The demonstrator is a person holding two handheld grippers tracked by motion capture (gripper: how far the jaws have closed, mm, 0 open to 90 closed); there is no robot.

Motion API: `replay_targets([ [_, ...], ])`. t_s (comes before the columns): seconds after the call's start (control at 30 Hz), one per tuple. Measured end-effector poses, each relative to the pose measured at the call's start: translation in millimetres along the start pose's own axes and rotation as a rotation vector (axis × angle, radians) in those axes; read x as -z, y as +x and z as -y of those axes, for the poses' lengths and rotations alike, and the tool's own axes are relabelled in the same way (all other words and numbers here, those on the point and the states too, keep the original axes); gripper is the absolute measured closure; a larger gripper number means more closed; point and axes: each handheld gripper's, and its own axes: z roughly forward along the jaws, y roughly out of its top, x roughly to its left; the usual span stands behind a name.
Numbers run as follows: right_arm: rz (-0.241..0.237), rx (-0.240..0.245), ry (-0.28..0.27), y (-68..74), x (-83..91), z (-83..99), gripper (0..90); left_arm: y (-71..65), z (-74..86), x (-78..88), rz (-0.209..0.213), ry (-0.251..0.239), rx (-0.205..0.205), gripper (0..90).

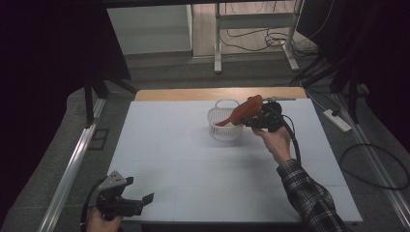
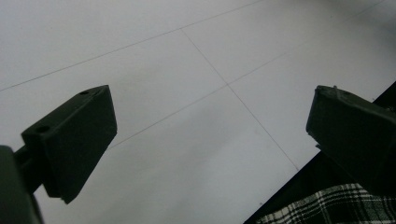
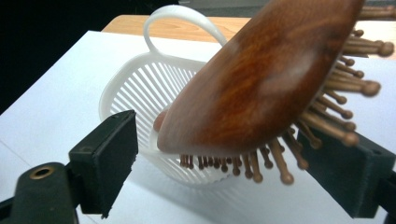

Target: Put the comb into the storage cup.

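Wooden hairbrush (image 1: 245, 110) sits half in the white slatted basket (image 1: 223, 126), far side of the white table (image 1: 193, 169). Handle end down inside the basket, head tilted up and out over the rim toward the right gripper (image 1: 257, 121) — it goes in handle first, likely because the head is too long to lie flat in so small a basket

Right gripper view: brush head (image 3: 266, 79) lies between the two black jaws, bristle pins pointing toward the right-hand one. The left pad stands clear of the polished back with a plain gap; on the other side the pins end at or just short of the pad. Jaws spread apart, not clamping. Judgement: brush is being let go, its weight resting on the basket rim (image 3: 154, 150)

Basket upright, looped handle (image 3: 180, 21) at the back, out of the brush's way

Left gripper (image 1: 126, 202) low at the near left edge of the table, well apart from the basket. Left gripper view: jaws wide apart, nothing between them, bare table (image 2: 187, 93) beyond. It seems parked, leaving the job to the one hand
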Motion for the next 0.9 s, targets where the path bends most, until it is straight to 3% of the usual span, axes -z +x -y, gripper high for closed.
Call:
replay_targets([
  [0.3,-0.008,0.063,0.027,1.7,7.6,1.6,4.0,0.2,-0.1,-0.3,0.004,0.003,0.001,2.3],
  [0.63,-0.027,0.125,0.047,3.7,16.0,7.5,1.1,-0.3,-1.3,-1.4,0.004,0.026,-0.003,2.2],
  [0.9,-0.038,0.178,0.073,5.8,18.5,14.9,0.0,0.5,-0.1,1.0,-0.008,0.016,-0.008,2.0],
])
